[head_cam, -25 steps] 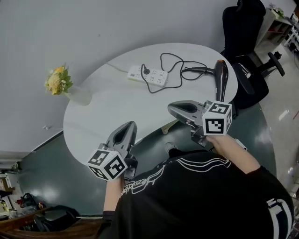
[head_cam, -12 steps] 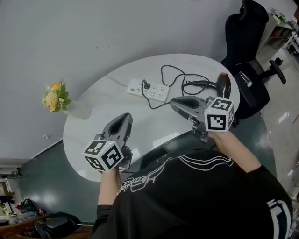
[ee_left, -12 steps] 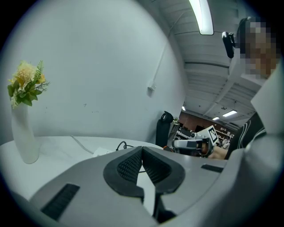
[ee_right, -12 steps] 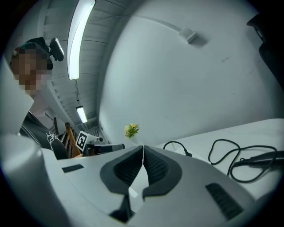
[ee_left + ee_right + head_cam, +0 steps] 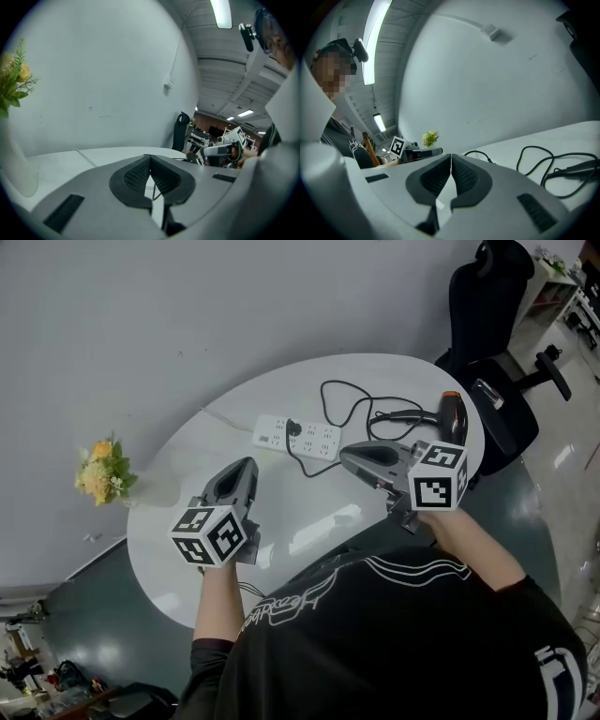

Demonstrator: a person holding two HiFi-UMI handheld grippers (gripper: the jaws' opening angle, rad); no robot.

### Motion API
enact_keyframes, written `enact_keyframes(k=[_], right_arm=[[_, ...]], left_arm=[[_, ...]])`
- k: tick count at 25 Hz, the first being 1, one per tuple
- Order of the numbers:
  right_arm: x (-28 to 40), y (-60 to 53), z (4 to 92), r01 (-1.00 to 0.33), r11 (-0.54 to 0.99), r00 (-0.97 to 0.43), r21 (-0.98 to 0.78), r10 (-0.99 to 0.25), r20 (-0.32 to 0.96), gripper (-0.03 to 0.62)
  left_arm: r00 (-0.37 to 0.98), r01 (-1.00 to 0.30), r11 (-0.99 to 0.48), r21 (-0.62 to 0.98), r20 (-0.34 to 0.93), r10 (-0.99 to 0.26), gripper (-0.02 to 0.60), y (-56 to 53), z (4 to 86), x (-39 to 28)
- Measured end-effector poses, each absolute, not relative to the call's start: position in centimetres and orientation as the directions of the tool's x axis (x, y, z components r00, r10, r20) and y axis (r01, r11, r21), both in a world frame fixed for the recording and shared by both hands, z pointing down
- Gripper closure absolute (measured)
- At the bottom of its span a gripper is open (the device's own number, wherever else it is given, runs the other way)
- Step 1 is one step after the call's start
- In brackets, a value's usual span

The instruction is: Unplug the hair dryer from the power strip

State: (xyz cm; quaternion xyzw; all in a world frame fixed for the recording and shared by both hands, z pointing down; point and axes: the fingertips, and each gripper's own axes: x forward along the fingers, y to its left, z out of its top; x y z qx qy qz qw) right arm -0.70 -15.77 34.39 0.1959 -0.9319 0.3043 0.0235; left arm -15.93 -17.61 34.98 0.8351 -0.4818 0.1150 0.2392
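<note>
A white power strip (image 5: 298,437) lies on the round white table (image 5: 187,549), with a black plug (image 5: 292,430) in it. From the plug a black cord (image 5: 349,411) loops right to the black hair dryer (image 5: 453,418), which has an orange end and lies at the table's right edge. My left gripper (image 5: 248,463) hangs shut and empty over the table, left of and nearer than the strip. My right gripper (image 5: 345,456) is also shut and empty, just right of the strip and apart from it. In the right gripper view the cord (image 5: 543,159) curls ahead of the touching jaws.
A vase of yellow flowers (image 5: 101,474) stands at the table's left edge, also seen as flowers (image 5: 14,77) close on the left in the left gripper view. A black office chair (image 5: 497,296) stands behind the table's right end. A grey wall rises behind the table.
Both grippers have moved forward over the table toward the power strip, the left one farther. Both stay shut and empty.
</note>
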Motion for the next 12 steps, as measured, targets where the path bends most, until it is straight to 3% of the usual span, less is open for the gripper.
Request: enact_keyframes(k=[12], right_arm=[[-2.1, -20.7, 41.1, -0.433, 0.647, -0.9, -0.628, -0.351, 0.259, 0.597]], left_arm=[[0.513, -0.857, -0.423, 0.295, 0.57, -0.642, 0.578, -25.1, 43.8, -15.9]])
